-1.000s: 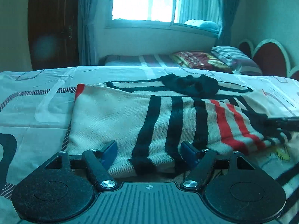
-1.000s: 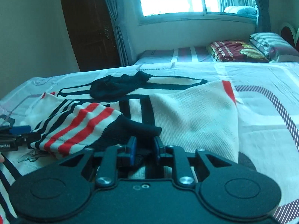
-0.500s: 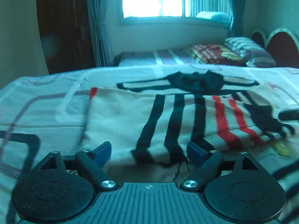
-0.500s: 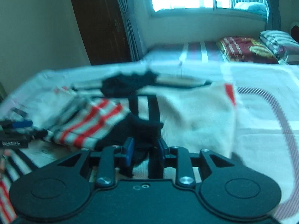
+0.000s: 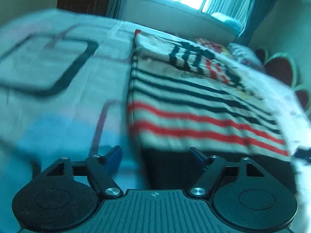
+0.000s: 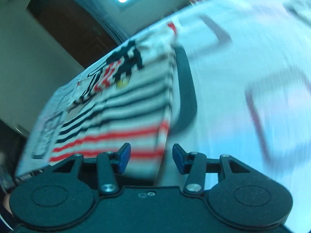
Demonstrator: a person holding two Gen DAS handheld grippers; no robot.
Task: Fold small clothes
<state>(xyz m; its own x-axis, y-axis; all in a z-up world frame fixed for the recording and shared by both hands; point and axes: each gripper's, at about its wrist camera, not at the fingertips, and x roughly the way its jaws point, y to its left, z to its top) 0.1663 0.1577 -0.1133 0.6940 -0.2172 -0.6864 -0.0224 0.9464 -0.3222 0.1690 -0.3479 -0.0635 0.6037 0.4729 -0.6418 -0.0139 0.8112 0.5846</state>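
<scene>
Left claw (image 5: 155,155) has just narrowed, right claw (image 6: 149,155) just widened; both spread, pinching nothing. We should seat each on a lower-frame corner of the cream knitted sweater with black and red stripes (image 5: 194,106) before lifting off the bed (image 5: 58,77).

Both claws swung to the striped sweater's (image 5: 194,104) near hem, right claw (image 6: 151,158) let go its sleeve, left claw (image 5: 155,158) narrowing, empty

Your left tongs (image 5: 156,156) are matte black: two round discs at the outer corners, a ribbed plate between them with a small crosshair mark, and slim linkage arms pinned by bright silver screws — each arm ends in a blue pad (image 5: 114,158). Your right tongs (image 6: 151,158) match in shape, but the centre plate is smooth, with tiny ring marks, and the blue pads (image 6: 124,156) look brighter.
</scene>
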